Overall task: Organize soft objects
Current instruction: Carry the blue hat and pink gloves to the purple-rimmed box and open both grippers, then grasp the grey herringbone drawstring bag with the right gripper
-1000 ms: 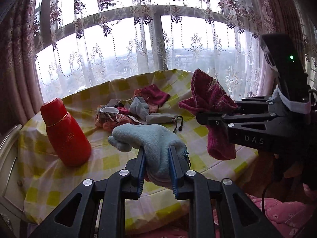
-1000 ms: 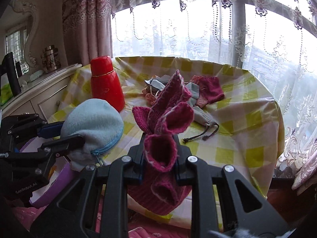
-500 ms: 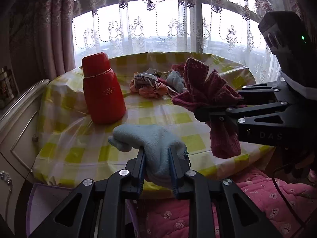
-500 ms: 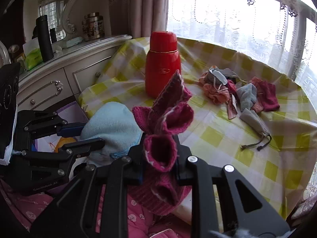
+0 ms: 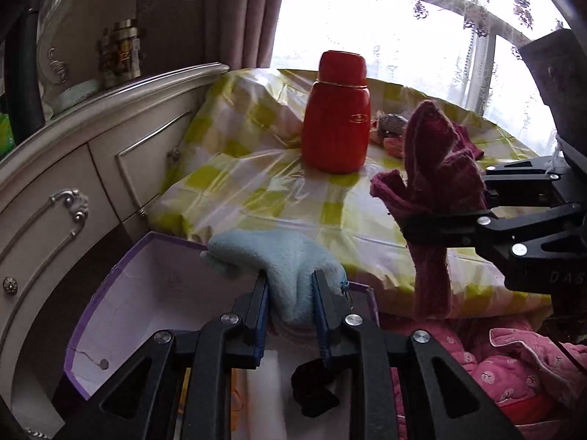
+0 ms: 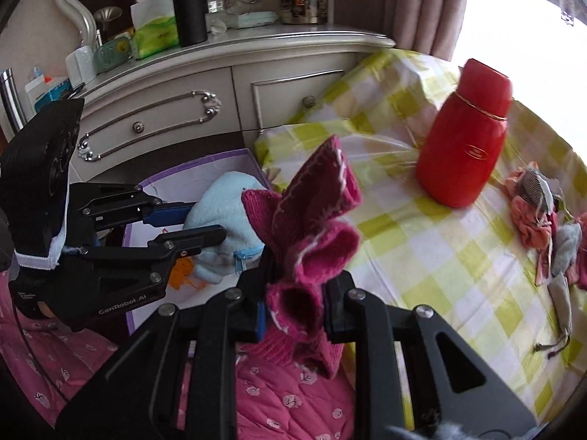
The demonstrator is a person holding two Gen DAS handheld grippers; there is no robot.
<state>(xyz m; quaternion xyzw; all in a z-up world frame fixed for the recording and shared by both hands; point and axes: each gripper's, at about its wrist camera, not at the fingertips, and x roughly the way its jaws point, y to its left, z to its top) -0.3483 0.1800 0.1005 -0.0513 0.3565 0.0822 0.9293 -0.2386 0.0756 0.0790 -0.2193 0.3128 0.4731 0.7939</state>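
My left gripper (image 5: 290,286) is shut on a light blue fleece pouch (image 5: 282,256) with a blue zip, and holds it over a purple-edged white box (image 5: 121,315) on the floor. From the right wrist view the same pouch (image 6: 223,220) shows between the left gripper's fingers (image 6: 187,234). My right gripper (image 6: 293,286) is shut on a crumpled magenta knitted piece (image 6: 312,227), just right of the box. That knit (image 5: 433,183) hangs from the right gripper (image 5: 422,216) in the left wrist view. A dark soft item (image 5: 315,388) lies in the box.
A red flask (image 6: 466,135) stands on the yellow-checked table (image 6: 422,256). Several more soft things (image 6: 539,220) lie in a heap at its far side. A cream dresser (image 6: 183,110) with drawers stands behind the box. A pink quilt (image 6: 286,396) lies below the grippers.
Both grippers swung left and down, away from the table, each still holding its item. The box and the dresser came into view, and the blue pouch now hangs over the box.
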